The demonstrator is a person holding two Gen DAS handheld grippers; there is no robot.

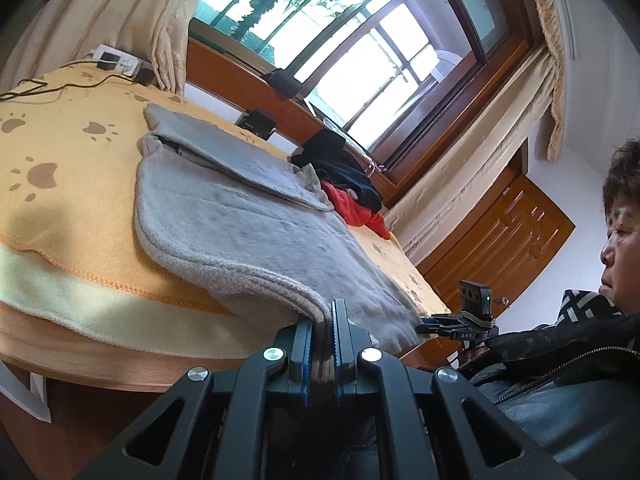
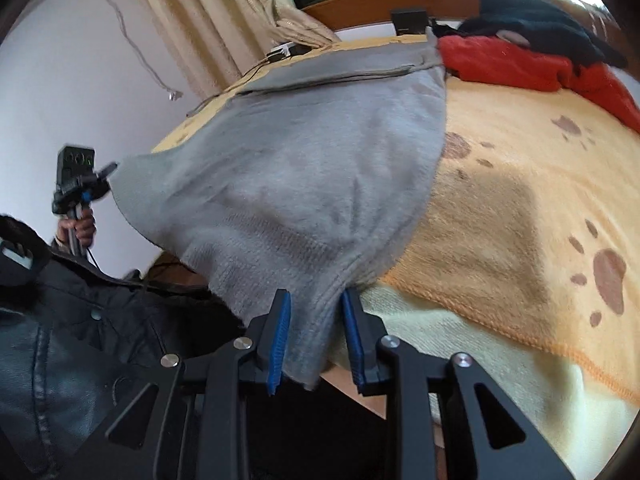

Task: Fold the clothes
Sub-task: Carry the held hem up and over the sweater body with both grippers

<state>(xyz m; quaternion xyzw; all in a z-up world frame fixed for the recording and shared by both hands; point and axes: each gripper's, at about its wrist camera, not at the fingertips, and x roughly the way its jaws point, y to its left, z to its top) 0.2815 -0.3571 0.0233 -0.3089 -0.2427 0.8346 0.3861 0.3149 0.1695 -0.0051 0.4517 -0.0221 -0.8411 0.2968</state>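
A grey knit sweater lies on the orange paw-print blanket, its sleeves folded across the far end. My left gripper is shut on the sweater's ribbed hem at the near edge. In the right wrist view the sweater hangs toward me off the bed edge. My right gripper has its jaws around the other hem corner, with a gap still showing beside the cloth. The right gripper also shows in the left wrist view, and the left gripper in the right wrist view.
A red garment and a black garment are piled at the far side of the bed. A power strip with cables lies at the far left corner. Curtains and a window stand behind. The person is at the right.
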